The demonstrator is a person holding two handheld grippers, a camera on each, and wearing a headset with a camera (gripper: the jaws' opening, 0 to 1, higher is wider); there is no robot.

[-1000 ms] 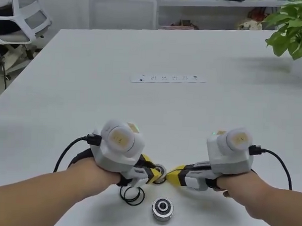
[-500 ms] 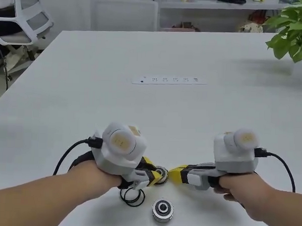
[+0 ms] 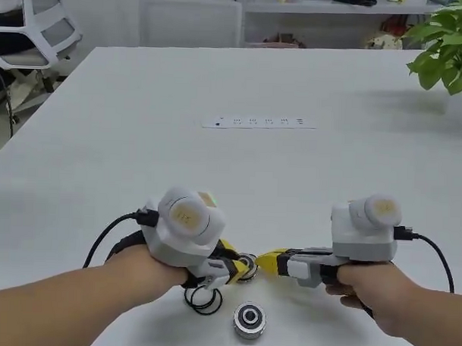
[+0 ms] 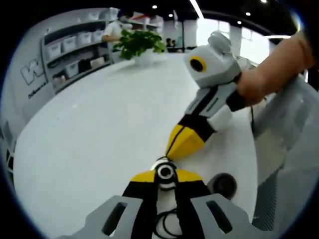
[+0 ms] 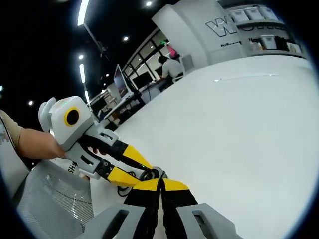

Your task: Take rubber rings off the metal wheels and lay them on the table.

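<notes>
**RING REMOVAL: HELD WHEEL NEAR THE NEAR EDGE OF THE SURFACE**

**Current state.** The left claw (image 3: 236,267) is pinching a small metal wheel (image 4: 165,172) across its rim. It is holding the wheel just above the surface (image 3: 238,181), close to the near edge and roughly midway along it. The right claw (image 3: 264,261) is pointing at that wheel from the opposite side with its jaws pressed together. Its yellow tip is touching, or all but touching, the wheel's rim. Whether a rubber ring is caught between those jaws is too small to tell. Loose rubber rings (image 3: 202,298) are lying overlapped on the surface directly under the left claw. A second wheel (image 3: 249,319) is resting flat just beside them, nearer the near edge.

**Step in hand (judgement).** The right claw appears to be working a ring off the held wheel.

**Hazards from this position.**
- Wheel slipping: the left claw is gripping a small, hard, round part. A sideways pull from the right claw is likely to twist the wheel out of the pinch, letting it drop and roll toward the near edge.
- Ring snapping back: a ring released while stretched may reseat on the wheel or flick away across the surface.
- Tip skidding: with its jaws together, the right claw may be sliding over the ring rather than catching it.
- Disturbing laid parts: lowering either claw here risks dragging the loose rubber rings or nudging the second wheel over the near edge.
</notes>
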